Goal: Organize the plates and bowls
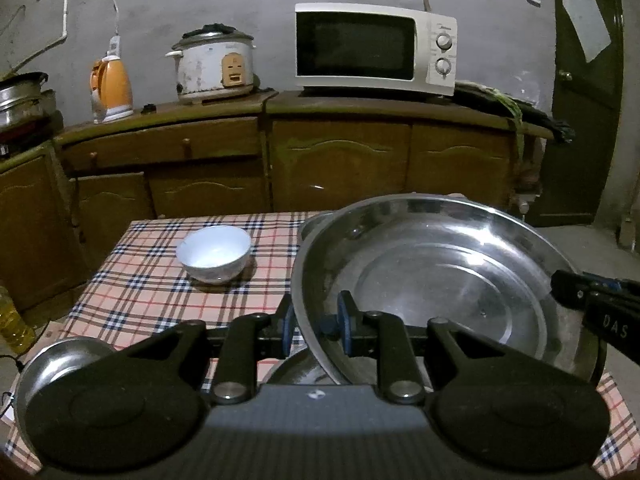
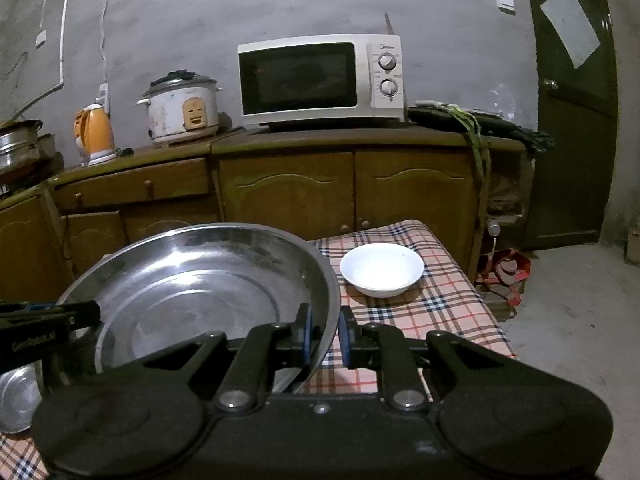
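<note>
A large steel plate point(image 1: 440, 276) hangs tilted above the plaid table, held by both grippers. My left gripper point(image 1: 316, 326) is shut on its left rim, blue pads on either side of the metal. My right gripper point(image 2: 326, 336) is shut on the opposite rim of the same plate point(image 2: 192, 292). Each gripper shows at the far edge of the other view: right gripper point(image 1: 568, 288), left gripper point(image 2: 80, 314). A white bowl point(image 1: 214, 254) stands on the cloth at the left. A shallower white bowl point(image 2: 382, 270) stands at the right. A small steel bowl point(image 1: 60, 364) sits near the front left corner.
The table point(image 1: 140, 292) wears a checked cloth. Another steel dish point(image 1: 296, 372) lies under the held plate. Behind stand wooden cabinets point(image 1: 340, 160) with a microwave point(image 1: 376, 48), a rice cooker point(image 1: 214, 66) and an orange kettle point(image 1: 112, 88). An oil bottle point(image 1: 12, 320) stands on the floor at the left.
</note>
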`<state>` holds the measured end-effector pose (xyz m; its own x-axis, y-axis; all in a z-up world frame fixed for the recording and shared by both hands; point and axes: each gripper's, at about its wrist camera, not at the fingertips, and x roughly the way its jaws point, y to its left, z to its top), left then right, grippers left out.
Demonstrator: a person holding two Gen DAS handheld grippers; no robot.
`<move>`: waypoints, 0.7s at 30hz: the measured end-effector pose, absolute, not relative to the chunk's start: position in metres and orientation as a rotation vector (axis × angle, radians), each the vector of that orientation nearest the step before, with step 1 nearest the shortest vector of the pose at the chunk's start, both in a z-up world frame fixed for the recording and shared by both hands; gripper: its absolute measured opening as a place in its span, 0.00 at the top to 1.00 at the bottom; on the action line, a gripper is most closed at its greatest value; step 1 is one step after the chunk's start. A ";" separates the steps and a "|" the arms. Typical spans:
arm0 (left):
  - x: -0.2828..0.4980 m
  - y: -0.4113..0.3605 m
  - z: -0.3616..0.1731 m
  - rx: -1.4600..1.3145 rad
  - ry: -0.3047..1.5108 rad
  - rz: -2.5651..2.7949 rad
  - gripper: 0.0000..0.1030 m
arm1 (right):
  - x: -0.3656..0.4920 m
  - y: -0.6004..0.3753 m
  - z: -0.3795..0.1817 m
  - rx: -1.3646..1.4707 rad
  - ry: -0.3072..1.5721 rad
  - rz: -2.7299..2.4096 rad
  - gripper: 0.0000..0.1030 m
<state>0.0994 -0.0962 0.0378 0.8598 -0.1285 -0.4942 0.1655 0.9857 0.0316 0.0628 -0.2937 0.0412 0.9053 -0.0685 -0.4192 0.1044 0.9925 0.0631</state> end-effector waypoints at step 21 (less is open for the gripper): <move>0.114 -0.060 0.005 0.069 0.596 -0.097 0.77 | 0.089 -0.249 0.003 0.050 0.518 -0.024 0.81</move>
<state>0.1138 -0.0597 0.0046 0.8231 -0.0714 -0.5634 0.1116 0.9931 0.0371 0.0891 -0.2493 0.0029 0.8687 -0.0097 -0.4952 0.0352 0.9985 0.0421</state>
